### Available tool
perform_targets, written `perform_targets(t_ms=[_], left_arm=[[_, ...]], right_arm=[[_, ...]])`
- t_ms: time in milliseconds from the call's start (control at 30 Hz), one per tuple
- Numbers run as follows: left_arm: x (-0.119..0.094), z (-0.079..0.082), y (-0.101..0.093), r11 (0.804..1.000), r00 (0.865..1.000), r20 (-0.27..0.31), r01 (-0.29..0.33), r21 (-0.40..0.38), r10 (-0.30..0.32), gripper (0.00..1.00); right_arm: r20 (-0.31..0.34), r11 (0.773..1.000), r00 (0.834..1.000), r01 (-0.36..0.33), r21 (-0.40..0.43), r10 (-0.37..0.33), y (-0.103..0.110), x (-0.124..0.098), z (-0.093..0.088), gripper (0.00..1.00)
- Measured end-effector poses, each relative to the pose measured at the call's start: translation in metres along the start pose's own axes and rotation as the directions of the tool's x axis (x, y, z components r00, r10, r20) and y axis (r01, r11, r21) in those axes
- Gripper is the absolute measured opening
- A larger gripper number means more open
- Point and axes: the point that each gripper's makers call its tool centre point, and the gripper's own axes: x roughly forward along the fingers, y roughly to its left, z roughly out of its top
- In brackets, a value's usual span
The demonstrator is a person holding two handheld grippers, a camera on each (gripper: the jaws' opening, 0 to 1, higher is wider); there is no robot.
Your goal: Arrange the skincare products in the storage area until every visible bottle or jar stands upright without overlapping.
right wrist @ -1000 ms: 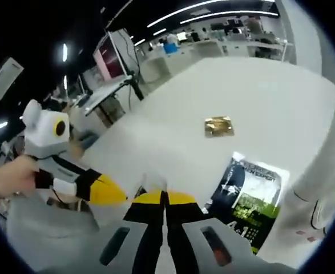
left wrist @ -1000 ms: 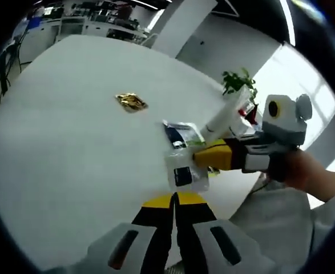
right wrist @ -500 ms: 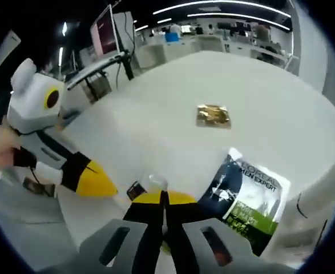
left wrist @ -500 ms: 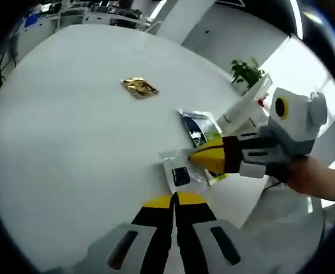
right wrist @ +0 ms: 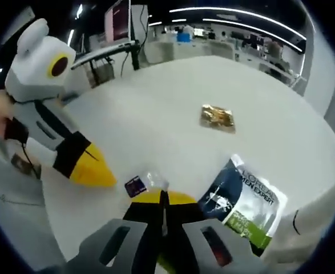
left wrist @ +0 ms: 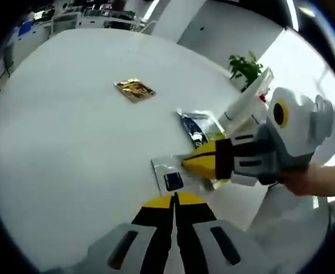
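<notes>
A small clear sachet [left wrist: 170,178] with a dark label lies low over the white table [left wrist: 70,142]. My right gripper [left wrist: 185,162] comes in from the right and is shut on the sachet's edge. In the right gripper view the sachet [right wrist: 146,182] sticks out from the shut tips of that gripper [right wrist: 161,198]. My left gripper [left wrist: 174,201] is shut and holds nothing. Its yellow tip [right wrist: 93,171] hangs just left of the sachet, apart from it. A dark and green face-mask packet [left wrist: 198,128] [right wrist: 244,197] lies flat beside a white tube [left wrist: 246,104].
A gold foil packet [left wrist: 134,89] [right wrist: 217,116] lies alone farther out on the table. A potted plant [left wrist: 245,65] stands beyond the table's far edge. A person's hand [left wrist: 318,180] holds the right gripper. Desks and monitors [right wrist: 118,23] fill the room behind.
The right gripper has carried the small sachet a little leftwards, closer to my left gripper's tips. Both cameras shifted; the packets on the table stay in place.
</notes>
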Motion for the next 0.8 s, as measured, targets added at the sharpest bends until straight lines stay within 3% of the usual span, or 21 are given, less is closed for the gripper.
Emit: perform_targets(t_ms=[100, 133, 267, 367, 500, 633, 800], left_arm=[[0.0, 0.011, -0.004, 0.987, 0.999, 0.05, 0.011, 0.16, -0.02, 0.0], [0.0, 0.017, -0.009, 0.966, 0.996, 0.072, 0.022, 0.257, -0.042, 0.0], [0.006, 0.024, -0.019, 0.894, 0.995, 0.087, 0.004, 0.448, -0.048, 0.01], [0.013, 0.023, -0.018, 0.859, 0.998, 0.058, 0.0, 0.511, -0.034, 0.03], [0.023, 0.023, -0.02, 0.793, 0.999, 0.044, -0.015, 0.609, -0.015, 0.09], [0.032, 0.016, -0.013, 0.782, 1.0, 0.015, -0.021, 0.624, 0.015, 0.07], [0.031, 0.019, -0.012, 0.774, 0.999, 0.026, -0.04, 0.631, 0.031, 0.08]], right_arm=[[-0.008, 0.999, 1.0, -0.012, -0.044, 0.011, -0.001, 0.003, 0.001, 0.01], [-0.009, 0.998, 1.0, -0.017, -0.056, 0.017, -0.001, 0.003, 0.001, 0.01], [-0.009, 0.996, 0.999, -0.033, -0.081, 0.032, -0.001, 0.002, 0.001, 0.01], [-0.014, 0.994, 0.999, -0.039, -0.105, 0.037, -0.001, 0.002, 0.002, 0.01], [-0.014, 0.994, 0.999, -0.041, -0.104, 0.04, -0.002, 0.001, 0.001, 0.01], [-0.014, 0.994, 0.999, -0.041, -0.102, 0.04, -0.002, 0.001, 0.002, 0.01], [-0.017, 0.994, 0.999, -0.043, -0.1, 0.041, -0.002, 0.002, 0.002, 0.01]])
